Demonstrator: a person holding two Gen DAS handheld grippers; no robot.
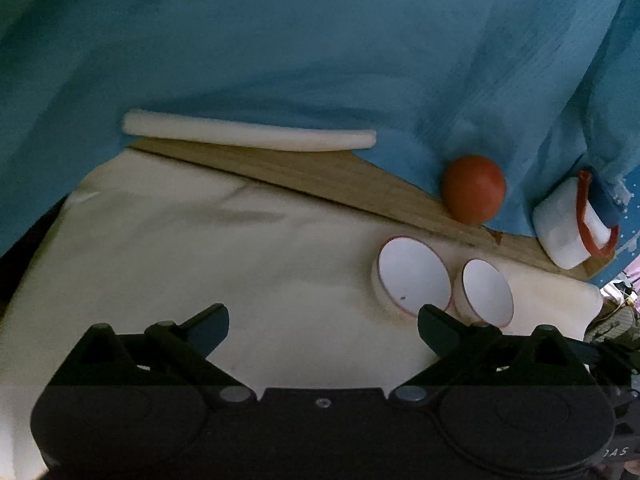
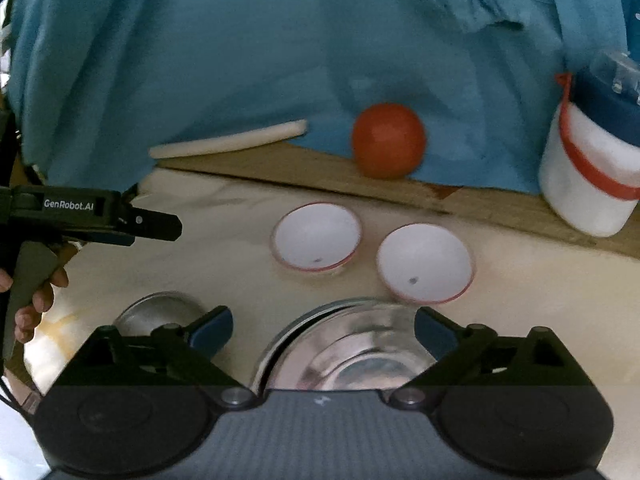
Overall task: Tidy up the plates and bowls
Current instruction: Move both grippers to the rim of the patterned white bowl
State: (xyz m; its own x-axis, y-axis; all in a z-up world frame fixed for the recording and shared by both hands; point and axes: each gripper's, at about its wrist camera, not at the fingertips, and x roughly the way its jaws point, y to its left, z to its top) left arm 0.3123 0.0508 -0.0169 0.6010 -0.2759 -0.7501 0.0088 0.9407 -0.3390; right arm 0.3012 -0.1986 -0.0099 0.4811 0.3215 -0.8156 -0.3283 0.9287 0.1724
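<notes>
Two white bowls with red rims sit side by side on the cream cloth, the bigger one [image 1: 412, 276] [image 2: 318, 238] to the left of the smaller one [image 1: 486, 292] [image 2: 424, 262]. My left gripper [image 1: 323, 316] is open, with bare cloth between its fingers and the bowls just beyond its right finger. My right gripper [image 2: 323, 318] is open above a stack of shiny steel plates [image 2: 352, 354]. A smaller steel dish [image 2: 158, 312] lies by its left finger. The left gripper [image 2: 170, 229] also shows side-on at the left of the right wrist view, held by a hand.
Along the wooden board [image 2: 304, 168] at the back lie a white foam stick [image 1: 248, 134] and an orange ball [image 1: 474, 188] [image 2: 388, 140]. A white jar with a red band [image 2: 588, 184] [image 1: 568, 224] stands at the right. Blue fabric [image 1: 280, 40] hangs behind everything.
</notes>
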